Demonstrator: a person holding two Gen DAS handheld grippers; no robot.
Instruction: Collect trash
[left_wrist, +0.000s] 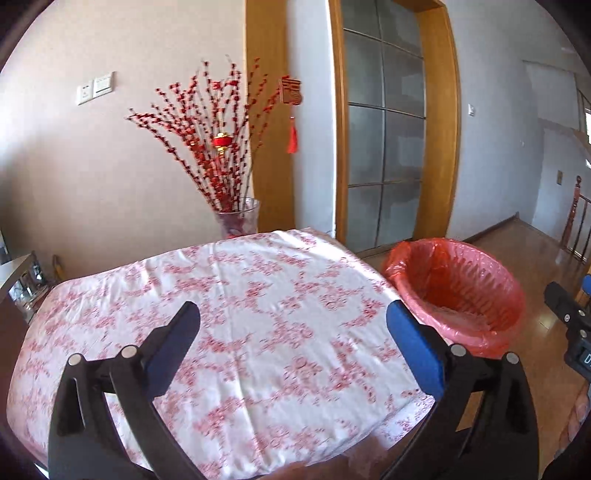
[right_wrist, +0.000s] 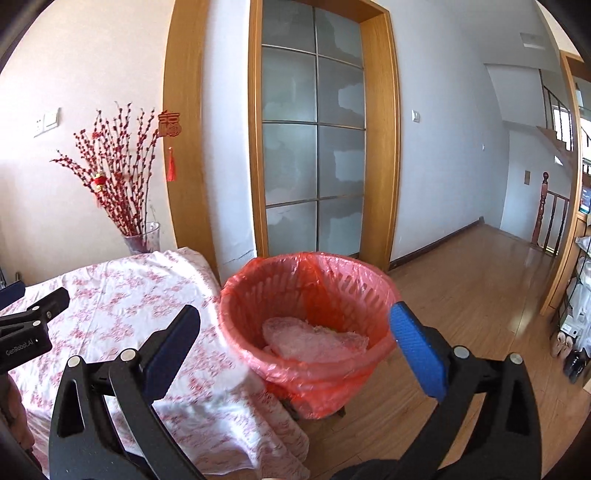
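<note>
A waste basket lined with a red plastic bag (right_wrist: 332, 288) stands on the floor just past the table's right corner. Crumpled pale plastic trash (right_wrist: 314, 341) lies at its bottom. My right gripper (right_wrist: 295, 328) is open and empty, its fingers framing the basket from the near side. My left gripper (left_wrist: 293, 325) is open and empty above the table's flowered cloth (left_wrist: 258, 280), with the basket (left_wrist: 461, 273) off to its right. The left gripper (right_wrist: 35, 293) also shows at the left edge of the right wrist view. No loose trash shows on the cloth.
A glass vase of red berry branches (left_wrist: 238, 218) stands by the wall behind the table. A frosted glass door in a wooden frame (right_wrist: 314, 147) is behind the basket. Wooden floor (right_wrist: 472, 295) stretches right to a stair rail and a shelf with shoes (right_wrist: 576, 332).
</note>
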